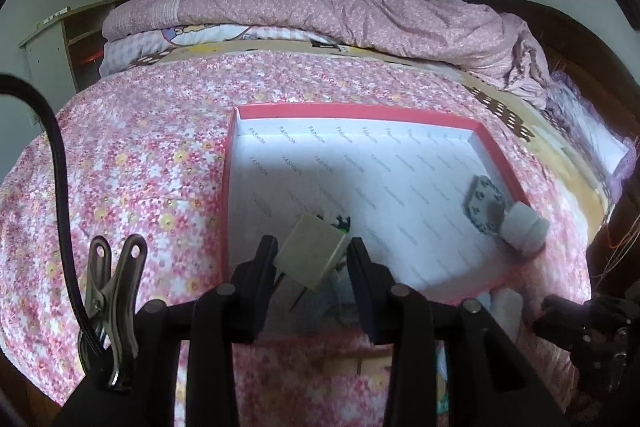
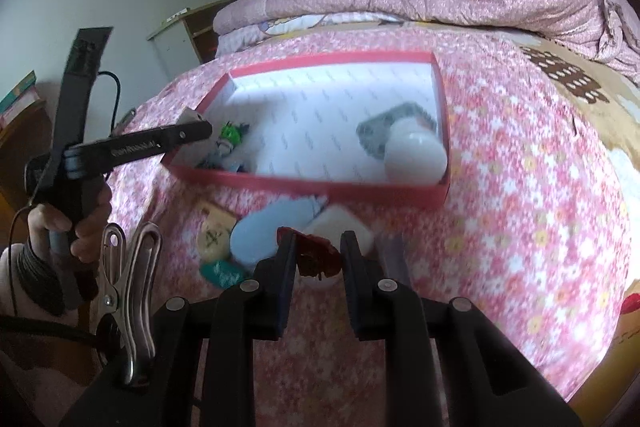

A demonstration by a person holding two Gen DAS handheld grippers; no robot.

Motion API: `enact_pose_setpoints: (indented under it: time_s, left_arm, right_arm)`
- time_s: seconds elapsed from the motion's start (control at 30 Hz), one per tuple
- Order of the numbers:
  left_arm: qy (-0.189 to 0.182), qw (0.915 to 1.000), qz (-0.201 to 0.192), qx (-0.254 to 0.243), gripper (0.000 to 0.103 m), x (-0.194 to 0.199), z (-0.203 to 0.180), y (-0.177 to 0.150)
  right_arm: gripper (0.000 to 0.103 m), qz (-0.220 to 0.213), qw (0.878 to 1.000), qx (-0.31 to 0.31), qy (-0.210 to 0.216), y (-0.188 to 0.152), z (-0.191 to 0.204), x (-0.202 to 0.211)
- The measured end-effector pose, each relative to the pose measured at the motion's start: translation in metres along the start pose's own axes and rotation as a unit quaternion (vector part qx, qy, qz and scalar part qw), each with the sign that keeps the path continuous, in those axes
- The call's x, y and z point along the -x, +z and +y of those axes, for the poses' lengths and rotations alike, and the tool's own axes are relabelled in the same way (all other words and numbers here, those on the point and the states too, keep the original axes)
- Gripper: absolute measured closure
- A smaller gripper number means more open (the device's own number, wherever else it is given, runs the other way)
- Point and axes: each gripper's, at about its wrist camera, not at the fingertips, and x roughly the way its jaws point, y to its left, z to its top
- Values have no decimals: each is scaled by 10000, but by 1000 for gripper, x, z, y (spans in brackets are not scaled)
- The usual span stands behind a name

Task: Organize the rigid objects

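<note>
A shallow red box (image 1: 502, 147) with a white printed lining lies on the flowered bedspread (image 1: 132, 167), just ahead of both grippers. Inside it, toward the far right from the left gripper (image 1: 312, 259), a grey hexagonal piece (image 1: 482, 205) lies flat, and a white round object (image 1: 522, 229) sits touching it in the corner nearest the right gripper's side. Close to the left gripper's tips, a small green and dark toy (image 2: 232, 135) rests on the lining near the box's left wall. The left gripper is narrowed onto a tan block with two metal prongs (image 1: 312, 255), held tilted above the near part of the box, its pads pressing both sides. The right gripper (image 2: 318, 251) points down at the bedspread short of the box and is clamped on a small red object (image 2: 318, 253), too blurred to identify. Just beyond its tips, outside the box, lie a pale blue object (image 2: 268, 229), a white bar-shaped piece (image 2: 340, 227), a tan round piece (image 2: 214, 233) and a teal item (image 2: 222, 273). In the right wrist view a hand (image 2: 68, 231) grips the left tool's handle, tilting it downward toward the box's left corner.
</note>
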Motion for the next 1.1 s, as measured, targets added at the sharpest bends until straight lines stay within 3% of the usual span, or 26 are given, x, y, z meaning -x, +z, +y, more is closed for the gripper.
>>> enact_pose_setpoints:
  time_s: [0.33, 0.57, 1.1]
  left_arm:
    - [-50, 9997, 180, 158, 65, -18, 2, 3]
    - [72, 9997, 221, 97, 49, -17, -1, 2]
    - [148, 9996, 155, 180, 48, -4, 0, -2]
  right_arm:
    - [80, -62, 10000, -66, 25, 19, -2, -9]
    - [80, -94, 9999, -96, 3, 30, -3, -18]
    - [80, -82, 9999, -102, -86, 48, 0, -34]
